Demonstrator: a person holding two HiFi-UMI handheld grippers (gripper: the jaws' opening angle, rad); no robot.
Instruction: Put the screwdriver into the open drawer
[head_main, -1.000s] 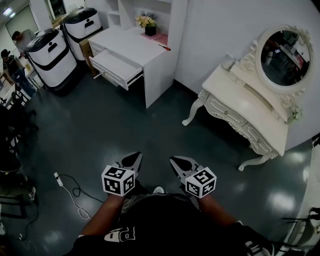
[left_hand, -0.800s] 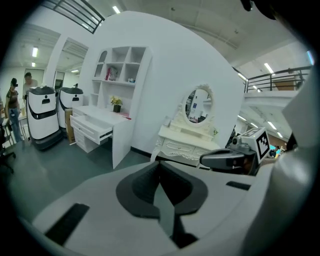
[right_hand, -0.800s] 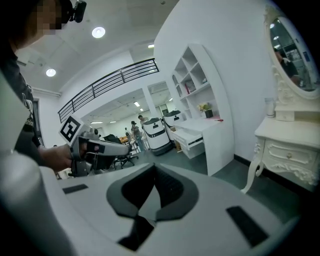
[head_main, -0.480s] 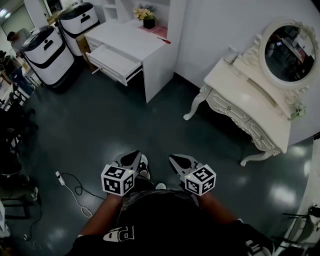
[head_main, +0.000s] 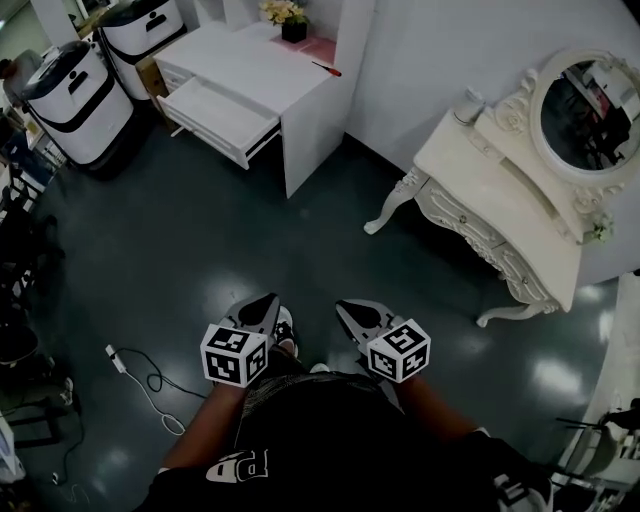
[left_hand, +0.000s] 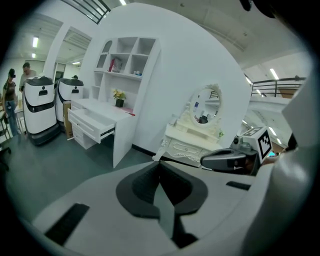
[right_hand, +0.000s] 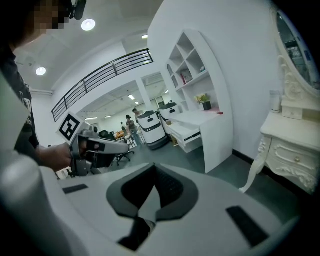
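Left gripper (head_main: 262, 308), carried low in front of the person above the dark glossy floor (head_main: 200, 250), has its jaws pressed together with nothing between them; its own view shows the two dark pads meeting along a single seam. Just beside it, across a narrow gap, the right gripper (head_main: 352, 312) is likewise closed and empty, and both point ahead and slightly down. On the floor to the person's left lies a white cable (head_main: 140, 375) with a plug end. Across the room, at upper left, two white-and-black machines (head_main: 70, 85) stand side by side next to the white desk (head_main: 255, 65), whose drawer (head_main: 215, 115) is pulled out toward the open floor. The screwdriver (head_main: 325, 68), red-handled, lies on the desk top near its right edge. It is outside the drawer and well apart from both grippers, near a dark pot of pale flowers (head_main: 288, 14) at the back of the desk. To the right, against the white wall, an ornate cream dressing table (head_main: 480, 215) stands on curved legs, with an oval mirror (head_main: 590, 110) in a carved frame.
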